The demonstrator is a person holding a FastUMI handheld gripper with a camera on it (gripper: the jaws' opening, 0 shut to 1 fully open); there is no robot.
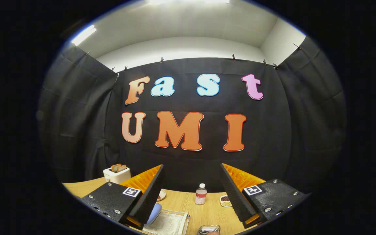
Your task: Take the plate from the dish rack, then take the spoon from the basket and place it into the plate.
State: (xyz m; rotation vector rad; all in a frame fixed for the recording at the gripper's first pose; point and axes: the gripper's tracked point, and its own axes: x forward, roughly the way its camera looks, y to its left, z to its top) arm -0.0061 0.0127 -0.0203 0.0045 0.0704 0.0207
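My gripper (193, 191) is open, its two black ribbed fingers (148, 195) spread wide with nothing between them, raised above the wooden table (204, 212). Just under and beside the left finger a light blue plate (154, 212) stands partly hidden in a white dish rack (170, 223). A metal wire basket (209, 229) sits just below the gap between the fingers, mostly cut off; its contents cannot be made out.
A small white bottle with a red label (201, 194) stands on the table beyond the fingers. A white toaster with bread (117, 174) sits far left. Small dishes lie near each finger, one (161, 195) left and one with beans (226, 200) right.
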